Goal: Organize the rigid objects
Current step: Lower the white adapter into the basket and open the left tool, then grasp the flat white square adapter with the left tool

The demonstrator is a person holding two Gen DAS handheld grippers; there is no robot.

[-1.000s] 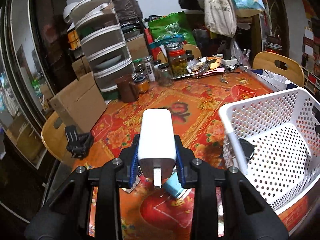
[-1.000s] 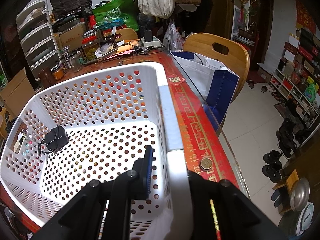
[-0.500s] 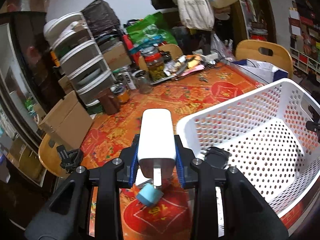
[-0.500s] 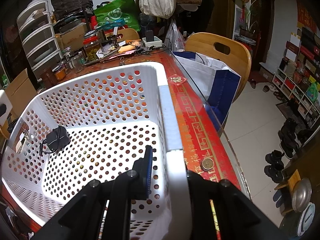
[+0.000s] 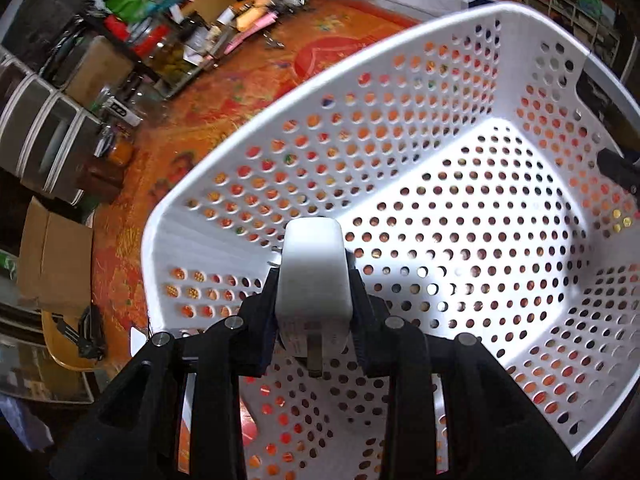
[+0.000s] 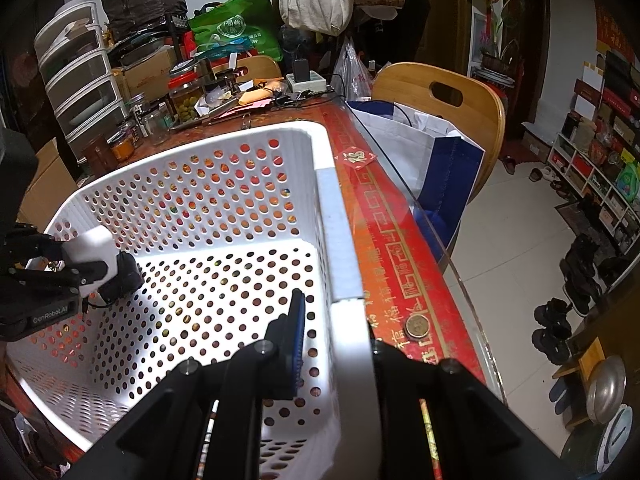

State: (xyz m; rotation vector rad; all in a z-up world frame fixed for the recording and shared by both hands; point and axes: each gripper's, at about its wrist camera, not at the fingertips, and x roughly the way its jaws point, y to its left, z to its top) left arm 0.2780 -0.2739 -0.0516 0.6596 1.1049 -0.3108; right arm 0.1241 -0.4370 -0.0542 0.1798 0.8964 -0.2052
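My left gripper [image 5: 314, 312] is shut on a white plug adapter [image 5: 312, 268] and holds it inside the white perforated basket [image 5: 400, 52], above the floor near its left wall. From the right wrist view the adapter [image 6: 90, 246] hangs just over a black charger [image 6: 120, 278] lying on the basket floor. My right gripper [image 6: 334, 312] is shut on the basket's right rim [image 6: 340, 240], one finger inside the basket and one outside.
The basket stands on a red and orange patterned table [image 6: 384, 240]. Jars [image 6: 186, 94], boxes and clutter crowd the table's far end. A wooden chair [image 6: 440, 100] with a bag stands to the right. A coin [image 6: 417, 326] lies by the table edge.
My left gripper has carried the white adapter from above the table, over the basket's left rim and down into the basket. My right gripper keeps its hold on the rim.
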